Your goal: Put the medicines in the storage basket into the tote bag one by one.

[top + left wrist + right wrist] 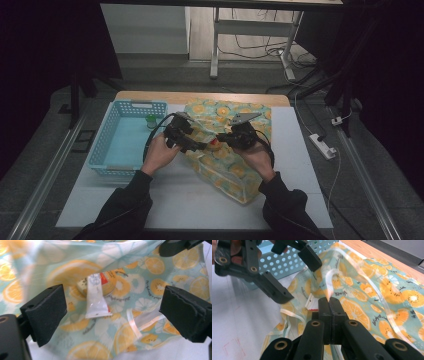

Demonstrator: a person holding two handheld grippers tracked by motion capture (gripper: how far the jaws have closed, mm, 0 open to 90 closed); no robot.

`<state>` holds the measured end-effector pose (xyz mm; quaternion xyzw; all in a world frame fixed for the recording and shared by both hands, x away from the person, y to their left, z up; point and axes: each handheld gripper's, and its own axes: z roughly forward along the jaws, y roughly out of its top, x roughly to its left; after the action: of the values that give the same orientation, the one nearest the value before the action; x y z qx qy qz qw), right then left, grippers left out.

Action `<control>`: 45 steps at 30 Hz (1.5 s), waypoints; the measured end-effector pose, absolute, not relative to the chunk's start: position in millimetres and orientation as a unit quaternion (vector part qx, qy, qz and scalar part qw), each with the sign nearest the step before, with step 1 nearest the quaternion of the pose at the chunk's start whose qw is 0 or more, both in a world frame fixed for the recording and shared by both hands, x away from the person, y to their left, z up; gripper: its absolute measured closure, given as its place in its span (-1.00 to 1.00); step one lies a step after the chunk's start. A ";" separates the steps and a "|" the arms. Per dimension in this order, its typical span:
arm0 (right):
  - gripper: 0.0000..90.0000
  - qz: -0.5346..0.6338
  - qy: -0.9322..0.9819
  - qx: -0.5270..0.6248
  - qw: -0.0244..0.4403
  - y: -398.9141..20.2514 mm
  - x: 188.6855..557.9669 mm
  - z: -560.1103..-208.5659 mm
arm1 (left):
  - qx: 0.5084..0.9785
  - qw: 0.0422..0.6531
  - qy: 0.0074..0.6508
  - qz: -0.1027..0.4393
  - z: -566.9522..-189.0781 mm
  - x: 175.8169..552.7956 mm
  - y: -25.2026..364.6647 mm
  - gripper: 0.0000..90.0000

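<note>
Small tube (96, 298) lies inside citrus-print bag (225, 150); right gripper (329, 301) pinches bag's rim; left gripper (112, 312) gapes empty.

No wording can be made out. The translucent fruit-print plastic bag (155, 287) carries small dark script beside its orange slices, too blurred to read, and the white tube with red-orange label (96, 296) bears only illegible print.

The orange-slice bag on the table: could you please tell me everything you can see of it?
The bag looks like thin, glossy plastic, pale teal, printed with orange and kiwi slices. It lies crumpled on the white table, right of the blue basket. The right tool pinches its upper edge, holding the mouth open. Inside lies a small white tube. The left tool stands open at the mouth.
</note>
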<state>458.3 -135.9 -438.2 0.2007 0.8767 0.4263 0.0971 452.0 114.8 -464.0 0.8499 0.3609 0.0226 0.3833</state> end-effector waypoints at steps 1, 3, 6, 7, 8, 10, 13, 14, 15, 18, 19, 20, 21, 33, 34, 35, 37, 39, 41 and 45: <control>1.00 0.426 0.877 0.201 0.097 -135.7 458.3 -438.3 | 0.849 0.384 0.363 0.023 -464.0 451.2 117.7 -0.86; 1.00 0.425 0.878 0.199 0.097 -135.3 458.2 -438.7 | 0.845 0.389 0.367 0.023 -464.3 449.5 123.1 -0.87; 1.00 0.424 0.878 0.200 0.097 -134.8 458.1 -439.2 | 0.842 0.392 0.369 0.022 -463.9 446.9 129.8 -0.90; 1.00 0.424 0.878 0.200 0.097 -134.7 458.1 -439.3 | 0.842 0.392 0.369 0.024 -463.4 446.0 131.7 -0.90; 1.00 0.424 0.878 0.200 0.097 -134.8 458.2 -439.3 | 0.842 0.392 0.370 0.026 -462.8 445.1 133.4 -0.91; 1.00 0.424 0.878 0.200 0.097 -134.7 458.1 -439.4 | 0.840 0.395 0.371 0.029 -461.6 443.6 137.1 -0.92; 1.00 0.423 0.878 0.200 0.097 -134.5 457.9 -439.5 | 0.837 0.399 0.373 0.030 -460.4 441.5 142.5 -0.94; 1.00 0.423 0.878 0.200 0.097 -134.5 457.9 -439.6 | 0.837 0.399 0.374 0.031 -460.3 440.8 144.2 -0.95; 1.00 0.423 0.878 0.200 0.097 -134.3 457.9 -440.0 | 0.836 0.399 0.375 0.032 -460.3 440.1 145.9 -0.96; 1.00 0.423 0.878 0.200 0.097 -134.3 458.0 -440.2 | 0.835 0.401 0.375 0.032 -461.1 438.8 151.9 -1.00; 1.00 0.424 0.878 0.200 0.097 -134.3 458.0 -440.2 | 0.835 0.401 0.375 0.033 -461.3 438.3 154.1 -1.00; 1.00 0.423 0.878 0.200 0.097 -134.5 458.0 -440.0 | 0.834 0.403 0.375 0.033 -461.5 438.0 156.6 -1.00; 1.00 0.424 0.878 0.200 0.097 -134.5 457.9 -439.9 | 0.833 0.404 0.375 0.034 -461.4 437.7 159.1 -1.00; 1.00 0.422 0.879 0.200 0.096 -134.3 458.2 -440.9 | 0.817 0.414 0.396 0.061 -457.2 435.6 192.9 -1.00; 1.00 0.422 0.879 0.201 0.096 -134.3 458.3 -441.0 | 0.817 0.413 0.398 0.063 -456.4 435.8 195.8 -1.00; 1.00 0.422 0.879 0.201 0.096 -134.3 458.3 -441.0 | 0.815 0.414 0.401 0.065 -455.8 435.7 198.5 -1.00; 1.00 0.422 0.879 0.201 0.096 -134.4 458.4 -441.0 | 0.812 0.411 0.409 0.070 -454.7 436.1 204.3 -1.00; 1.00 0.422 0.879 0.201 0.097 -134.4 458.3 -441.0 | 0.809 0.407 0.417 0.078 -454.1 436.8 210.4 -1.00; 1.00 0.422 0.879 0.201 0.096 -134.5 458.3 -440.9 | 0.806 0.404 0.424 0.087 -454.0 437.7 216.6 -1.00; 1.00 0.421 0.879 0.201 0.095 -134.2 458.4 -441.5 | 0.800 0.399 0.437 0.102 -456.0 439.9 229.5 -0.99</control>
<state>458.4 -134.2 -441.5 0.2014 0.8791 0.4215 0.0950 439.9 229.5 -456.0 0.7997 0.4366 0.1015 0.3994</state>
